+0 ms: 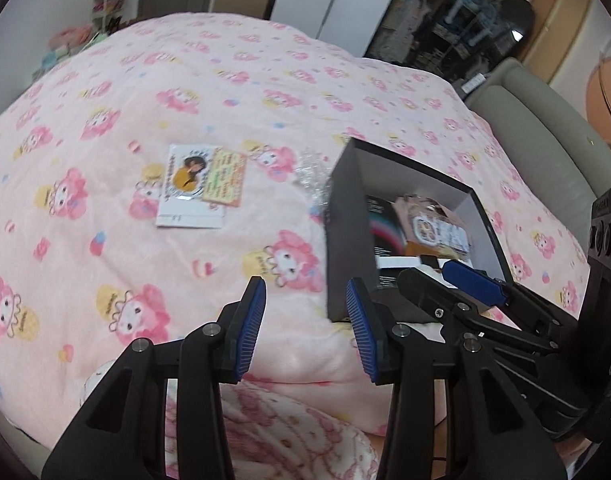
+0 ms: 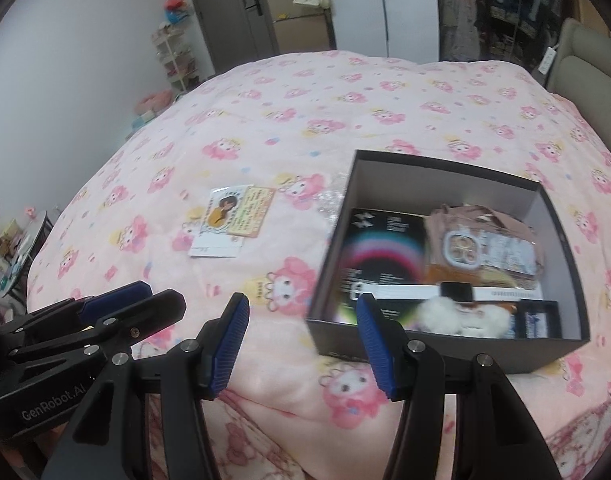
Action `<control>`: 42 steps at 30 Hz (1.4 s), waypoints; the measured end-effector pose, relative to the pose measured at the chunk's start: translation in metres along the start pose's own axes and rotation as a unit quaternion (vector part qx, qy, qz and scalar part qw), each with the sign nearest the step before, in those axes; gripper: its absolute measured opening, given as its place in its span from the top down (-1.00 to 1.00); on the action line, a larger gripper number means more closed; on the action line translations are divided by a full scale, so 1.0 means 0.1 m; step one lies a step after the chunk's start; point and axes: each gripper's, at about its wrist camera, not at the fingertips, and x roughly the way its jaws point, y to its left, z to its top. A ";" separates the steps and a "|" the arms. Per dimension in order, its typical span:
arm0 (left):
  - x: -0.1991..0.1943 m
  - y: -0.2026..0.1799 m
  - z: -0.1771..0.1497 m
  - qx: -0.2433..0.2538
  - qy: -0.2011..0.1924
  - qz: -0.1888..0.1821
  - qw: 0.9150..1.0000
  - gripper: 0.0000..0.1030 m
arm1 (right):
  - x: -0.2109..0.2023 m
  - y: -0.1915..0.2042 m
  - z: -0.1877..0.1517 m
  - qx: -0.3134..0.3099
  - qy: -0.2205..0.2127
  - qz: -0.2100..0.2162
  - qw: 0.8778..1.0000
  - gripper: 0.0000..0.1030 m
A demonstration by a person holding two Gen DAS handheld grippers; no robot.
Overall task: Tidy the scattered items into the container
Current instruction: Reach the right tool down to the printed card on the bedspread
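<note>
Hovering both grippers, left gripper (image 1: 305,320) and right gripper (image 2: 303,332), tilted down over the fluffy pink blanket (image 2: 265,120), fingers apart and empty; glossy flat card (image 2: 233,220) at 11 o'clock, matte black box (image 2: 445,344) at 1.

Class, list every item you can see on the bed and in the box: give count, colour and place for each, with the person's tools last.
box: one, black, open, on the pink blanket
cards: small overlapping stack, white and yellow, on the blanket left of the box
clear wrapper: one, shiny, at the box's left wall
watch: one, white strap, in the box
brown packet: one, in the box
white fluffy item: one, in the box
left gripper: black, blue pads, open, empty
right gripper: same, open, empty
</note>
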 end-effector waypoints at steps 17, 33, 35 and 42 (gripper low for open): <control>0.60 1.15 0.27 -0.164 0.021 0.015 0.986 0.17 | 0.84 0.42 0.37 -0.010 0.047 0.025 0.999 -0.01; 1.54 2.08 0.94 -0.290 0.040 -0.006 0.956 0.20 | 2.42 0.40 0.79 0.091 0.108 0.037 0.989 -0.01; 1.58 2.07 0.98 -0.285 0.037 -0.019 0.958 0.20 | 2.56 0.34 0.80 0.113 0.116 0.037 0.986 -0.02; 1.77 2.19 1.04 -0.289 0.051 -0.004 0.956 0.20 | 2.83 0.37 0.82 0.112 0.138 0.069 0.982 0.30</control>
